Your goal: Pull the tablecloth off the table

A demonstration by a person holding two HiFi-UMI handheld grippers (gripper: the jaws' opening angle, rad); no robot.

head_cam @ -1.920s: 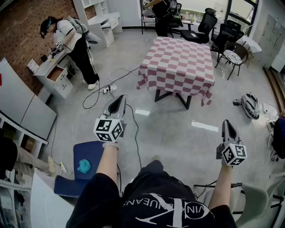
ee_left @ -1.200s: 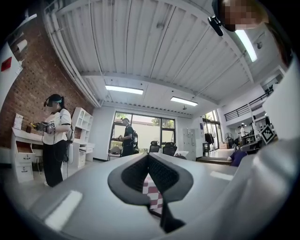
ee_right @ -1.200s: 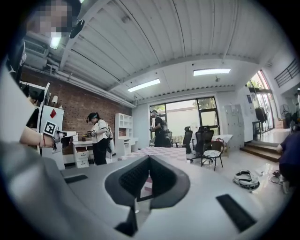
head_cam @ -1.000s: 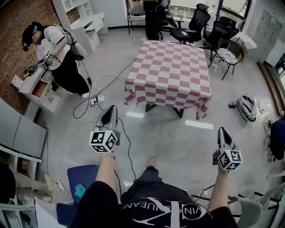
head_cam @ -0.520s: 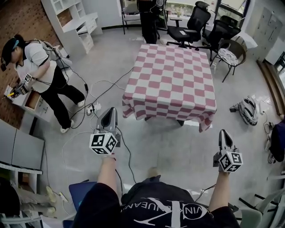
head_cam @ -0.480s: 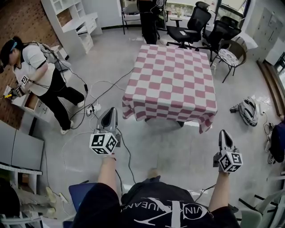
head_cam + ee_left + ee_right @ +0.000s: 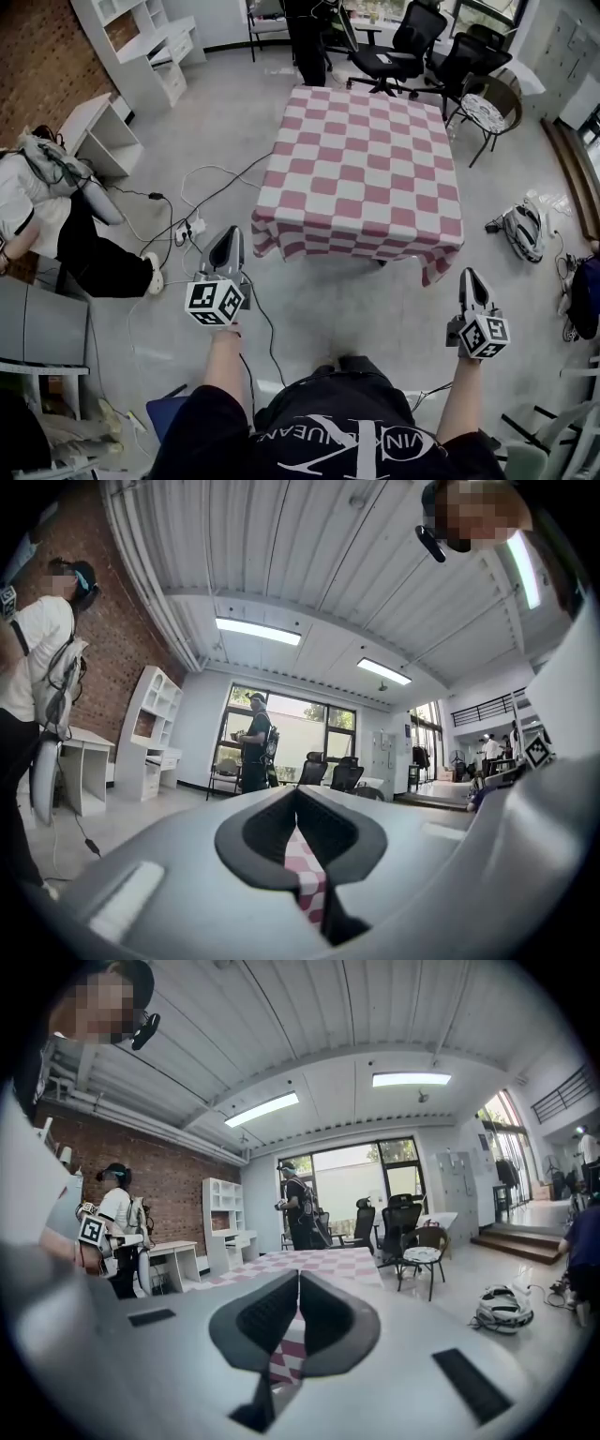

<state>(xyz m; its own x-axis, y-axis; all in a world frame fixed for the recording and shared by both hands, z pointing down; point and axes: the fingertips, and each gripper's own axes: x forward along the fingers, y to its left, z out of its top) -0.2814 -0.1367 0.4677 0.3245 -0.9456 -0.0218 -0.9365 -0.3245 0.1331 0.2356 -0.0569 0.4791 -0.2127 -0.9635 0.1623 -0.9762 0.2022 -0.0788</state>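
Currently both claws are clenched on nothing. The left claw has its jaws pressed tip to tip in the left gripper view, and the right claw shows the same in the right gripper view. Both are held over bare floor on the near side of the desk, clear of any object. The left claw points toward the near-left corner of the tablecloth and the right claw sits just near of its near-right corner. The red-and-white checked tablecloth lies spread flat over the desk with its hem hanging down. Only a dark bit of desk leg shows below the near hem. Cables and a power strip lie on the floor to the left. A backpack lies on the floor to the right. Black office chairs stand beyond the far edge.
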